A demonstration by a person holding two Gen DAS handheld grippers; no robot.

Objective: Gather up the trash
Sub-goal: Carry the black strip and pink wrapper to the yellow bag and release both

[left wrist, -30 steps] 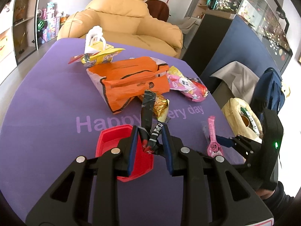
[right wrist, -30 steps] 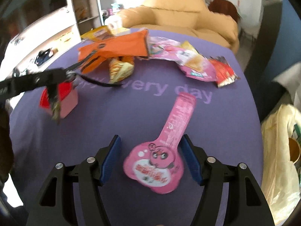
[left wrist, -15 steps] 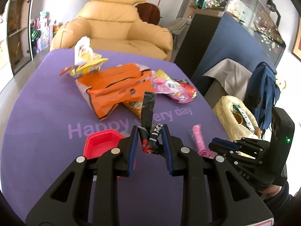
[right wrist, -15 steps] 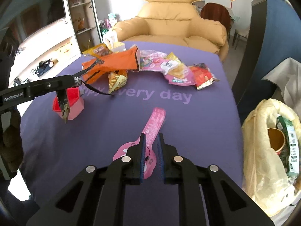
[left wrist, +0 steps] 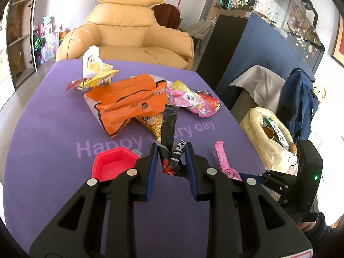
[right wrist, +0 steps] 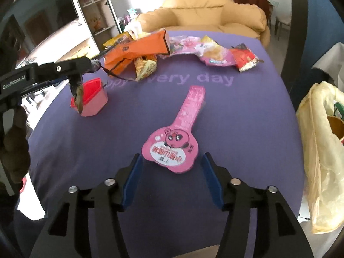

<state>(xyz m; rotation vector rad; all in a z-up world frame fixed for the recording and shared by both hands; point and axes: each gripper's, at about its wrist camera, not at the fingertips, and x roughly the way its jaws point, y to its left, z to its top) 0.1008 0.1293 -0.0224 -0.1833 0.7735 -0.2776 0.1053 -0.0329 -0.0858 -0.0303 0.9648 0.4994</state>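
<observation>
My left gripper point(left wrist: 171, 161) is clamped on a dark crumpled wrapper point(left wrist: 169, 137), its loose tail standing up above the blue pads, held over the near part of the purple table point(left wrist: 53, 129) just right of the red cup point(left wrist: 111, 163); from the right wrist view the wrapper hangs limp beside that cup, so I judge it weightless and soft, secure only while the pinch stays on the bunched part. My right gripper point(right wrist: 171, 172) stands wide apart and empty, its fingers flanking the round end of the pink wrapper point(right wrist: 174, 142), which lies flat on the table near the front edge, its long neck pointing toward the far side. That pink piece looks like thin glossy film, light, floppy and likely slippery; being flat on the cloth, it gives little to bite, so I would take it across the round head at its near rim, pressing down so the film buckles up between the pads; the narrow neck is the other option. The yellowish trash bag point(right wrist: 318, 150) hangs off the table's right edge, mouth open. More wrappers, an orange bag point(left wrist: 129, 105) among them, lie toward the far edge.
</observation>
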